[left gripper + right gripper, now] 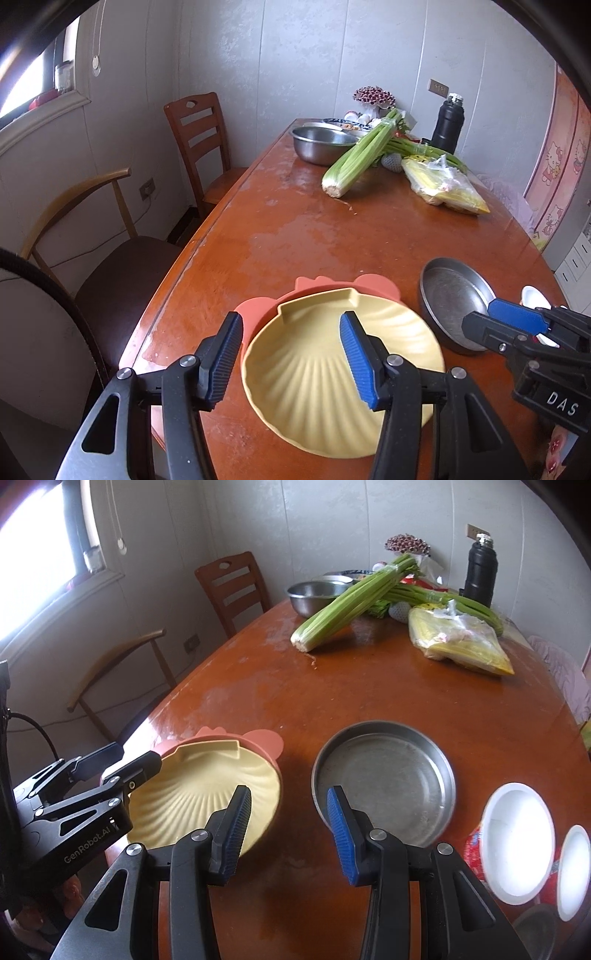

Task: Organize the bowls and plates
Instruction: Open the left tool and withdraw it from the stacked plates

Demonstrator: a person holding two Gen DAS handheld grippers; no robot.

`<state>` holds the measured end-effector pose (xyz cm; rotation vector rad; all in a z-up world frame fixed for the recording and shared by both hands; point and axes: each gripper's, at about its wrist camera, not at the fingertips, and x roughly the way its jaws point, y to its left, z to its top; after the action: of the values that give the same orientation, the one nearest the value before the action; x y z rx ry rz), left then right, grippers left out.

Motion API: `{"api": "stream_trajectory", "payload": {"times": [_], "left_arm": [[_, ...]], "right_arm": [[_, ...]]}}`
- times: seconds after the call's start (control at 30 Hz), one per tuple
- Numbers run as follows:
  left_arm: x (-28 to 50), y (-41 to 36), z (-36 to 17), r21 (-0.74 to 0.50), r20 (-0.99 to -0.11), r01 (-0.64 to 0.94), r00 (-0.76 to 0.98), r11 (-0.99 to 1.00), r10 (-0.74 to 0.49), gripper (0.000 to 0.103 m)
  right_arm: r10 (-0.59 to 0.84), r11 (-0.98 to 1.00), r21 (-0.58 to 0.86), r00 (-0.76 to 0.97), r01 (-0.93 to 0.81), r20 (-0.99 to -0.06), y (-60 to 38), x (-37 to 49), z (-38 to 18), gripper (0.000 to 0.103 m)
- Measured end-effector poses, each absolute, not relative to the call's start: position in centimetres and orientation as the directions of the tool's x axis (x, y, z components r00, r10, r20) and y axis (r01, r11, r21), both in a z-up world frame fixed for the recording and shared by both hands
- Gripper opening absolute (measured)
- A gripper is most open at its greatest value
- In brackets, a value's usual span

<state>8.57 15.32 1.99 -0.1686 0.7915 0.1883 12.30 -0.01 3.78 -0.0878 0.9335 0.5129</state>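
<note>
Above the brown table (pixel 295 229), my left gripper (pixel 291 358) hung parted over the yellow shell plate (pixel 314 369); my right gripper (pixel 288 830) gaped, empty, beside the steel pan (pixel 388 775).

Daylight pours from the window (pixel 40 554), blown out to white in the right wrist view and leaving pale glare on the tabletop (pixel 258 686) nearest it. Two white bowls (pixel 517 842) farthest from the window also overexpose. Shadows are soft. Fisheye bending curves walls; dark vignette fills corners. Focus is mostly sharp.
</note>
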Motion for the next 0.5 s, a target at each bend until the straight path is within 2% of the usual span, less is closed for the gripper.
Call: {"api": "stream_trajectory", "payload": {"times": [0.5], "left_arm": [[7.6,10.3,5.5,-0.082,-0.676,-0.144,0.735,0.986,0.051,0.058]], "right_arm": [[0.371,0.91,0.165,0.566,-0.381,-0.736,-7.4,10.7,7.3,0.045]]}}
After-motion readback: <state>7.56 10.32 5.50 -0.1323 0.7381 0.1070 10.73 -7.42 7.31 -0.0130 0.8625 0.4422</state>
